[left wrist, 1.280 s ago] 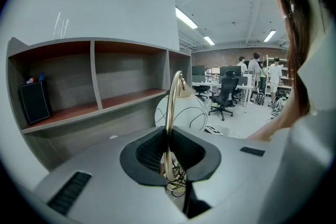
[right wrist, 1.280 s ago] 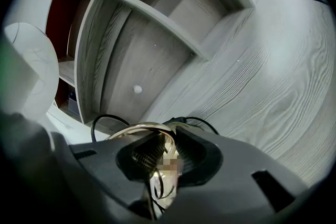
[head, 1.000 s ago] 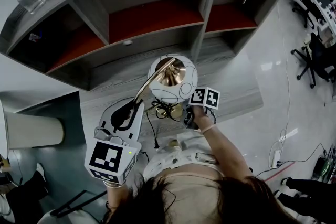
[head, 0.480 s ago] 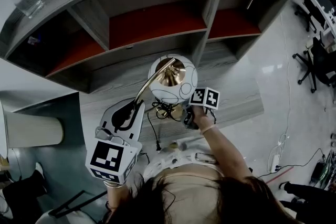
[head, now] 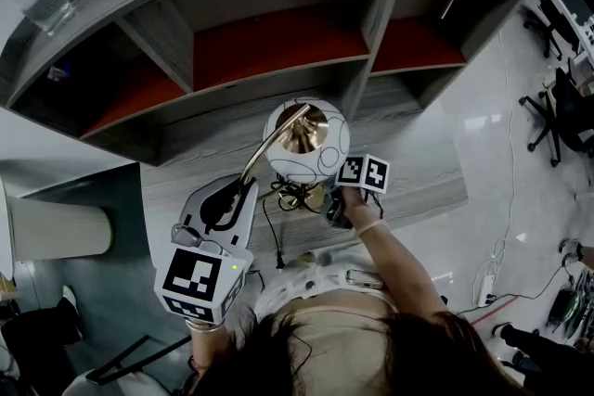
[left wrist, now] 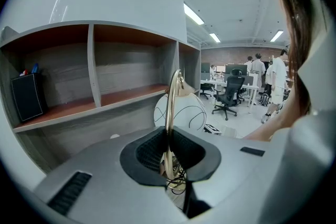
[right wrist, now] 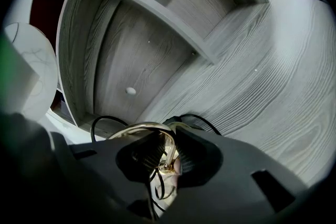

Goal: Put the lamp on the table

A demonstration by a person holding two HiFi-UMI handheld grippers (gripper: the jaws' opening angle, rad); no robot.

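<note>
We held the lamp over the desk before the shelf, our left hand-held gripper clamped on its curved brass stem and our right hand-held gripper clamped on the stem's lower end by the black cord.

Grey shelf, 3 red-lined compartments across. Black box upright in left one. Office chairs far right, ppl standing beyond. Power strip on floor. Beige cylinder at left.
</note>
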